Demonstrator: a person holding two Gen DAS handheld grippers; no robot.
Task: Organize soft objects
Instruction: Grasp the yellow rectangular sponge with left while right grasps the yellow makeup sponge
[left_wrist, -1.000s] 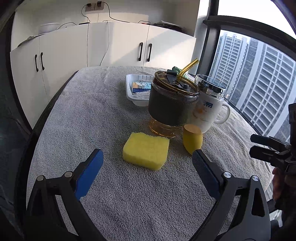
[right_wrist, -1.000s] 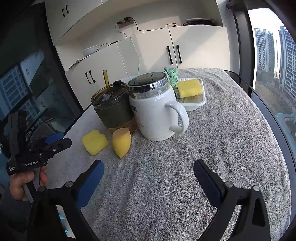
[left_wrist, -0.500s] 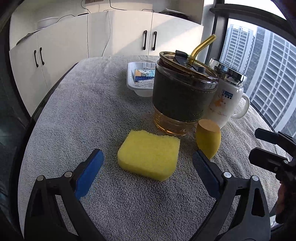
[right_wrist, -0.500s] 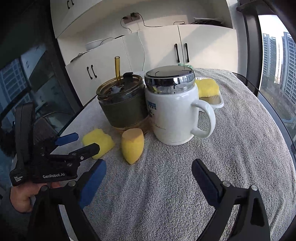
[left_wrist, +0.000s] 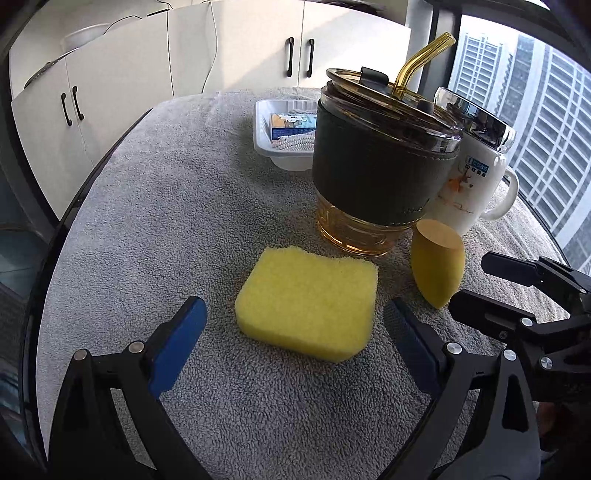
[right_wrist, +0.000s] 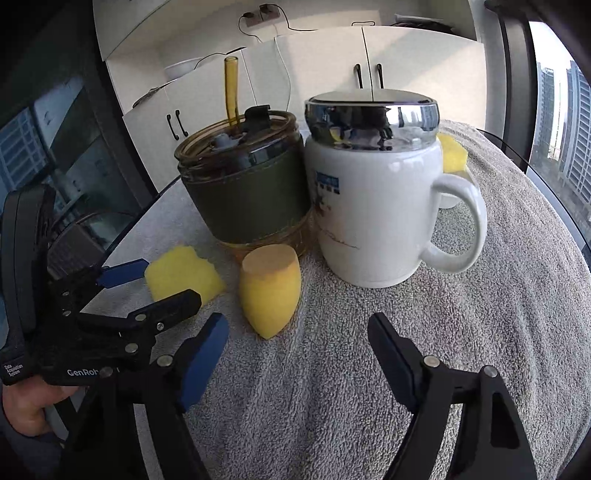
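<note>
A yellow rectangular sponge (left_wrist: 306, 302) (right_wrist: 183, 273) lies flat on the grey towel. My left gripper (left_wrist: 293, 314) (right_wrist: 170, 280) is open, with a blue-padded finger on either side of the sponge's near end and a gap to each. A yellow egg-shaped sponge (left_wrist: 437, 266) (right_wrist: 269, 291) lies to its right, against the tumbler's base. My right gripper (right_wrist: 297, 323) (left_wrist: 472, 278) points at it from the right. Its jaws are closing, and the egg sponge sits just ahead of the fingertips, untouched.
Right behind the sponges stand a tumbler (left_wrist: 380, 177) with a dark sleeve and amber straw and a white lidded mug (right_wrist: 373, 210). Further back is a white tray (left_wrist: 266, 144) holding another yellow sponge (right_wrist: 452, 155). The towel (left_wrist: 147, 221) ends at the table's curved left edge.
Both grippers have come forward and down towards the sponges, which now look larger. The left fingers now flank the rectangular sponge. The right jaws have narrowed.
</note>
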